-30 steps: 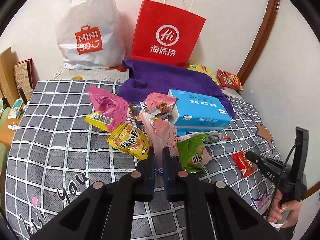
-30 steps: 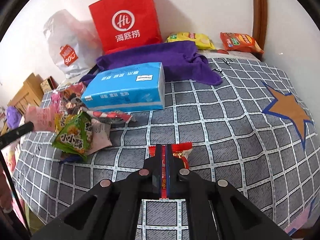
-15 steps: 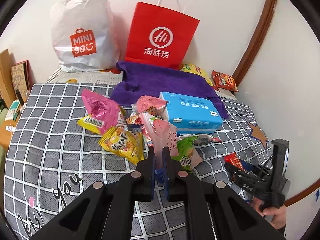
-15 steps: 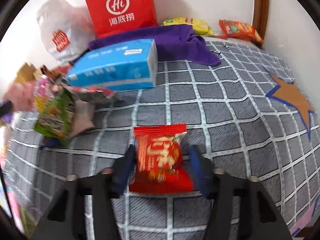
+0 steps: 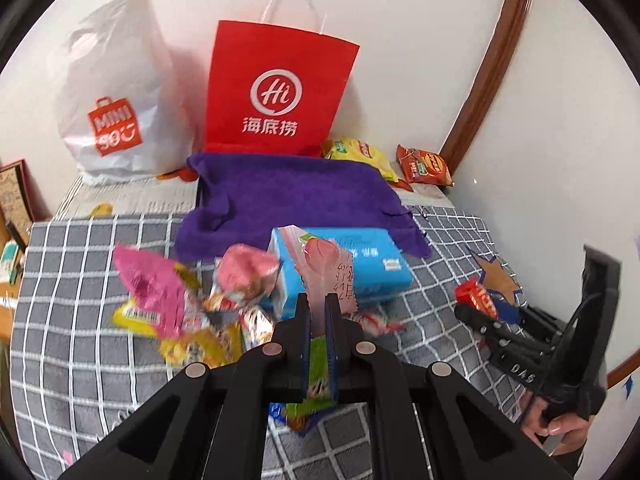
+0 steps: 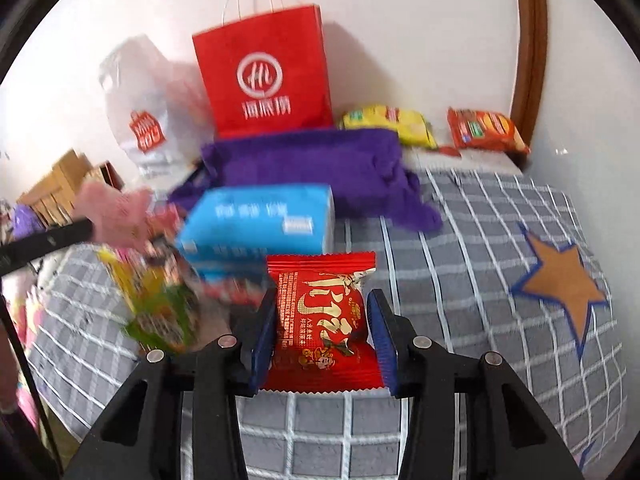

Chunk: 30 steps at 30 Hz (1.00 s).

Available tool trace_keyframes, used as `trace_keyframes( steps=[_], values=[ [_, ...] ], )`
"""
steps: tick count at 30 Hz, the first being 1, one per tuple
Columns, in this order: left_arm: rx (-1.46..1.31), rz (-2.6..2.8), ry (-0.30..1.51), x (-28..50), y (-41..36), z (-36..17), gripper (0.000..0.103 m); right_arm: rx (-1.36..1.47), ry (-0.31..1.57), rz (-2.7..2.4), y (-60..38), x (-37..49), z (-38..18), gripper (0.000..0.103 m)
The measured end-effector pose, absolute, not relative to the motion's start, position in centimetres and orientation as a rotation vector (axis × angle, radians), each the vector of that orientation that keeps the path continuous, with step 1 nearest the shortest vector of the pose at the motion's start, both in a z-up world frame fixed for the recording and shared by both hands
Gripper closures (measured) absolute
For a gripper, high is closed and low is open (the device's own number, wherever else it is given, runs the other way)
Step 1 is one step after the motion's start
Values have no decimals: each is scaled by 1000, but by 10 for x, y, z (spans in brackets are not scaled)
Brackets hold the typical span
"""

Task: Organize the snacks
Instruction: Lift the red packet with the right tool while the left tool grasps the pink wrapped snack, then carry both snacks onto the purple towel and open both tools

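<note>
Checked bedcover: grey with white grid, spread over a bed, carrying all items listed below.
Left hand-held gripper: closed on a pale pink sachet, held upright above the snack heap; a green packet shows between and under the fingers.
Right hand-held gripper: jaws parted, one on each side of a red snack packet; whether the pads touch it I cannot tell.
Snack heap: pink, yellow and foil packets, blurred, left of the blue tissue box.
Obstacles: blue tissue box directly ahead of both grippers; purple towel behind it.
Back wall: red paper bag; white plastic bag beside it; yellow packet and orange packet in the far right corner.
Change: a second ago the right jaws pinched the red packet edge-on; now they stand wide. The pink sachet has risen from the heap.
Open room: bare bedcover right of the red packet, around the orange star patch; wooden door frame bounds the far right.
</note>
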<state>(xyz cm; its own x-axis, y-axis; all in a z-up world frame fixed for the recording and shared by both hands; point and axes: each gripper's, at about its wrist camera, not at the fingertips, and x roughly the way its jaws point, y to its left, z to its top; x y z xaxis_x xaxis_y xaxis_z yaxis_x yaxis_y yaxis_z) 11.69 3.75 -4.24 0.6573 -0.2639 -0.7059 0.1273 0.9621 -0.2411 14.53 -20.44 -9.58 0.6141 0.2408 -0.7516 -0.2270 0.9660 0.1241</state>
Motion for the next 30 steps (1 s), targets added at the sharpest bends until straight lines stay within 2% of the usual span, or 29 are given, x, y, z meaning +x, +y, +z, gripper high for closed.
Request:
trace_keyframes(
  steps=[14,30],
  values=[
    [-137,-227,806,187,34,-13,96,-3,781,306,-172,229,-41,59],
    [-125,-194,817,274,50,-10,96,-14,790,343,-140,336,-43,59]
  ],
)
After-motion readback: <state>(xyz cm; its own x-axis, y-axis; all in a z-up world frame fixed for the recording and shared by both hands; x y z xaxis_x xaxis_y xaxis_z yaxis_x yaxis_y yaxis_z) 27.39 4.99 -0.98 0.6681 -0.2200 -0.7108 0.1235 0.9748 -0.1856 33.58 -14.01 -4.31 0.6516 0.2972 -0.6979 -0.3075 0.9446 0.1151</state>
